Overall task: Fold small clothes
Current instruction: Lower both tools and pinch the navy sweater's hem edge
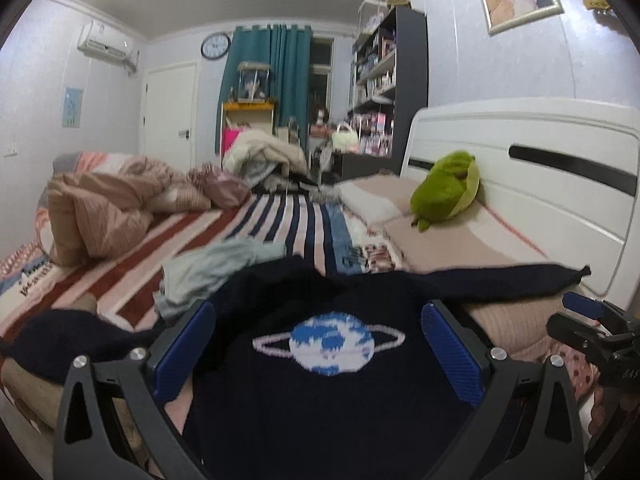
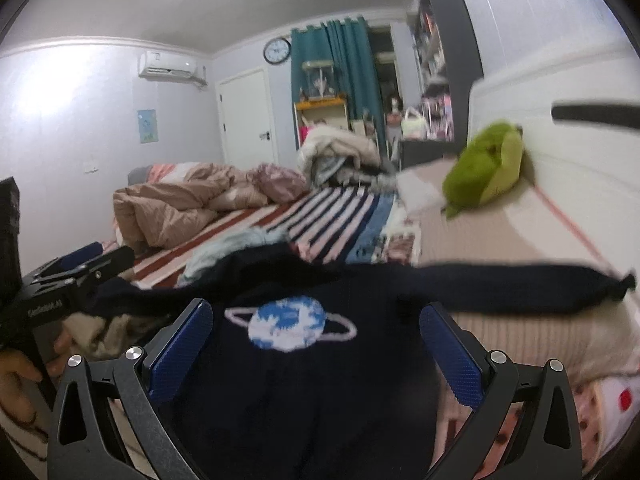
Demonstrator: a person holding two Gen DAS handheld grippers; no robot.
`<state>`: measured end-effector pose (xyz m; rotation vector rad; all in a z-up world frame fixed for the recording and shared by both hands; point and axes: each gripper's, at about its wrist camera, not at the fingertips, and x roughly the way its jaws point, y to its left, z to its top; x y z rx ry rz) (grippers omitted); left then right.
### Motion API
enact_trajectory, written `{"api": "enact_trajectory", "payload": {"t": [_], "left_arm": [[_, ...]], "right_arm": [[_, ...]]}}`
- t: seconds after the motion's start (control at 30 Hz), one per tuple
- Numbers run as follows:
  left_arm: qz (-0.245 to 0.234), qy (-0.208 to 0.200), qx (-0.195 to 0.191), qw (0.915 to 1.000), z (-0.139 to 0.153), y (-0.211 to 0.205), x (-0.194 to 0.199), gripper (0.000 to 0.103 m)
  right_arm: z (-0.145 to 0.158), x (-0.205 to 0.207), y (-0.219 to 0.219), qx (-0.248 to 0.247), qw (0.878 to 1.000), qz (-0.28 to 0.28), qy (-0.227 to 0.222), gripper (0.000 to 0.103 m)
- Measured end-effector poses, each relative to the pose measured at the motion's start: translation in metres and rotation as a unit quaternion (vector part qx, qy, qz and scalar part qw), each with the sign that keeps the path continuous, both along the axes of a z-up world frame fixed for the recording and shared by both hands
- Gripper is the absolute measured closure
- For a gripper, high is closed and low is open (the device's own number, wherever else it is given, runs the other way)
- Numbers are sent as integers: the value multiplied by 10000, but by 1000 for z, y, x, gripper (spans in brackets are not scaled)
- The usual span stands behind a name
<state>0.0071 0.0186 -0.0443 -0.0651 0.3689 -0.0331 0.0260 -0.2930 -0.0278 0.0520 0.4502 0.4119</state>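
Note:
A small dark navy sweater (image 1: 320,408) with a blue ringed-planet design (image 1: 330,342) lies spread on the bed, one sleeve (image 1: 500,276) stretched to the right. My left gripper (image 1: 320,340) is open, its blue pads on either side of the planet, above the sweater's front. My right gripper (image 2: 316,340) is open too, over the same sweater (image 2: 304,400), just right of the planet (image 2: 290,322). Each gripper shows at the edge of the other's view: the right one (image 1: 592,320), the left one (image 2: 80,264).
A pale blue garment (image 1: 212,268) lies crumpled just beyond the sweater. A striped blanket (image 1: 288,220) covers the bed, with bunched beige bedding (image 1: 104,208) at the left. A green plush toy (image 1: 448,188) leans on the white headboard (image 1: 540,168). Shelves stand at the back.

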Motion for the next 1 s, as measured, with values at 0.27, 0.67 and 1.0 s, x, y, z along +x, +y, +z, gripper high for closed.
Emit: {"api": "enact_trajectory", "payload": {"t": [0.27,0.67,1.0], "left_arm": [[-514,1076,-381,9921,-78,36,10,1],[18,2438,-1002,9646,-188,77,9,24],[1,2556,-892,9627,-189,70,3,61]], "right_arm": [[-86,19,-57,37,9962,-209,846,0],[-153,15,-70,-142,9817,67,1898,20],[-154,13,-41,-460,9751,640,2074,67]]}}
